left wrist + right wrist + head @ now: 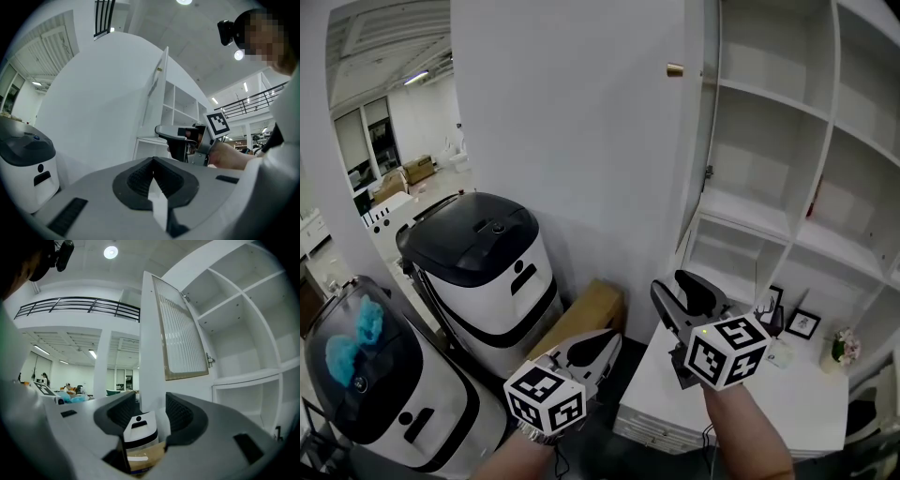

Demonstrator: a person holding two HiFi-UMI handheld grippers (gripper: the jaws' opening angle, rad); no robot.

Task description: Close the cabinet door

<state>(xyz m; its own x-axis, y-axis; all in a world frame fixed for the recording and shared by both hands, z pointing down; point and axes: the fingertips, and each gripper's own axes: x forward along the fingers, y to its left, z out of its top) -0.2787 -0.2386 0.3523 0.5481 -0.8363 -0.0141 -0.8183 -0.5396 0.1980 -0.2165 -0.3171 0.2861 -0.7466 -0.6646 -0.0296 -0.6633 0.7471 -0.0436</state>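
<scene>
Right gripper (668, 283) points level, jaws apart, beside cabinet door (581, 141).

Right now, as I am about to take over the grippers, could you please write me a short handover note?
Left gripper: shut, empty, held low.
Right gripper: open, holding nothing, aimed at the free edge of the cabinet door.
The cabinet door stands wide open, its knob high up, and the shelves are exposed.
Done: no closing visible yet.
Left: push the cabinet door shut against the shelves.

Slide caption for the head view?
Left gripper shut, right gripper open and empty, before the open cabinet door.
</scene>
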